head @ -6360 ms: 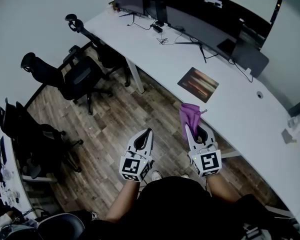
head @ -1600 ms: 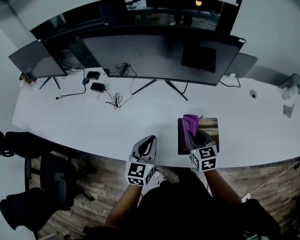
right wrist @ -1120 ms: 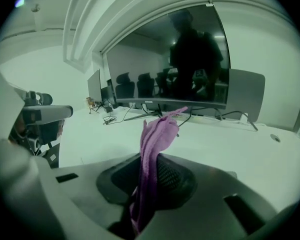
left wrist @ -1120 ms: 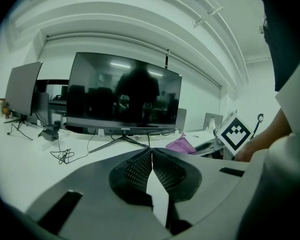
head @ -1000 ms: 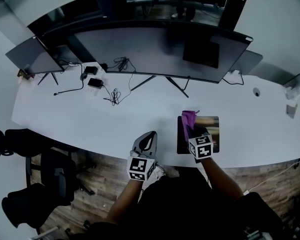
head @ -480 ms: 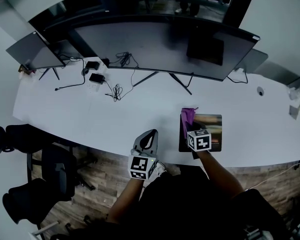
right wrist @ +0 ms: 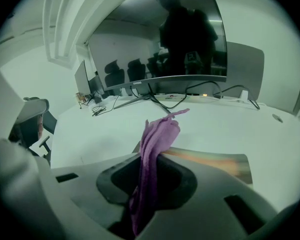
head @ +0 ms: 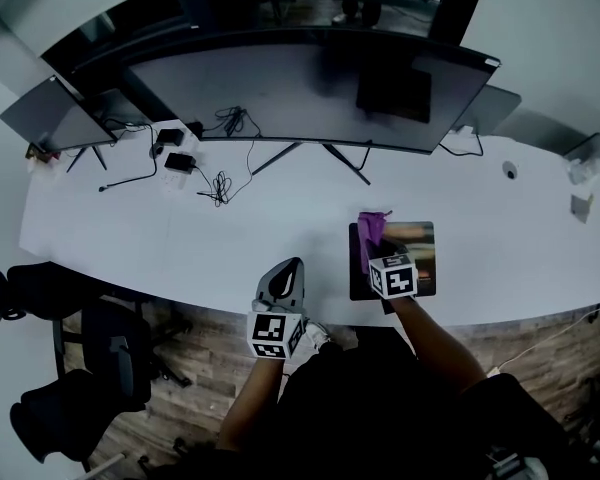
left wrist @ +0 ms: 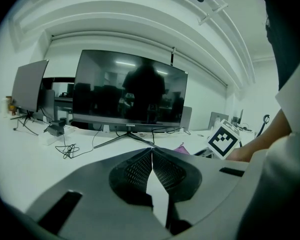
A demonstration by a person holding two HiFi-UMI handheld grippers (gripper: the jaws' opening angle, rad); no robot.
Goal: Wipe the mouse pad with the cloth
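The right gripper (head: pixel 383 251) has its jaws closed on a purple, soft fabric cloth (right wrist: pixel 157 134). A pinched fold runs down between the jaws, and the loose end sticks out past the tips as a bunched, upright flap. Gripping it by the fold probably leaves that free end as the part that will meet the surface.

The dark rectangular mouse pad with an orange-brown print (right wrist: pixel 210 163) lies flat on the long white desk (head: pixel 230 238), near its near edge and right of centre. It sits in front of a wide curved black monitor (head: pixel 310 88). The right gripper hangs over the pad's near left part and points to the far side. The cloth's free end reaches along the pad's left edge towards its far left corner, so the printed surface spreads out to the right of the claw. I cannot tell whether the cloth is pressing on the pad or sits just above it. Judging by this, wiping is at its very start, and a sweep to the right would cover the most surface.

The left gripper (left wrist: pixel 152 151) has its jaws drawn together with nothing between them. It hovers at the desk's near edge, well left of the pad, probably held clear of the wiping path. A tangle of black cables (head: pixel 220 183) lies far to the left, well apart from the pad.
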